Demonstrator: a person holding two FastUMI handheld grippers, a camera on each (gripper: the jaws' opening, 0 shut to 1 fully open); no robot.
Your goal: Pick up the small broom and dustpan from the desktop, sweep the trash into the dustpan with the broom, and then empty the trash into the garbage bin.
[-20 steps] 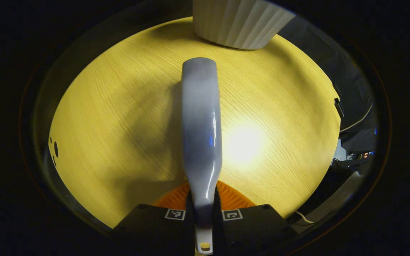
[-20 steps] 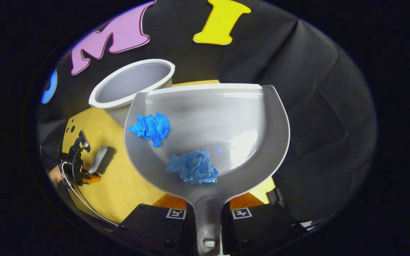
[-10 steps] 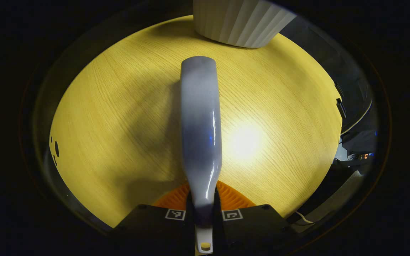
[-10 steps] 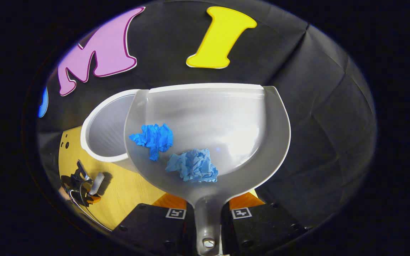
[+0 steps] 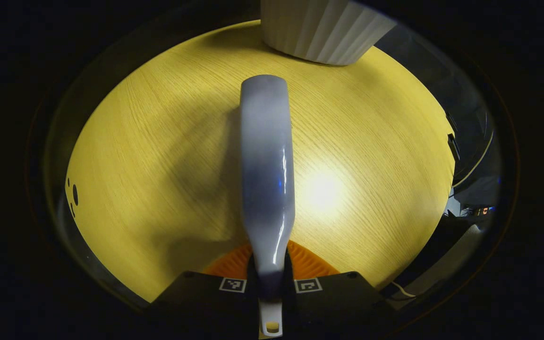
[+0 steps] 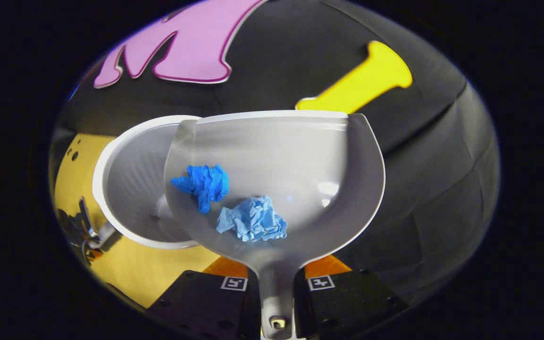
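Two paper wads (image 6: pixel 234 203) in dustpan (image 6: pixel 300 156), bin (image 6: pixel 130 189) left behind it

– We are seeing a glossy pale grey plastic broom (image 5: pixel 266 160) fading to darker grey along its middle, lying over a yellow wood-grain desktop (image 5: pixel 158 156). What are we getting on the other side?

– We are looking at a translucent grey dustpan with a white front edge (image 6: pixel 272 156), two crumpled blue paper scraps (image 6: pixel 252 219), and a white ribbed bin (image 6: pixel 130 184).
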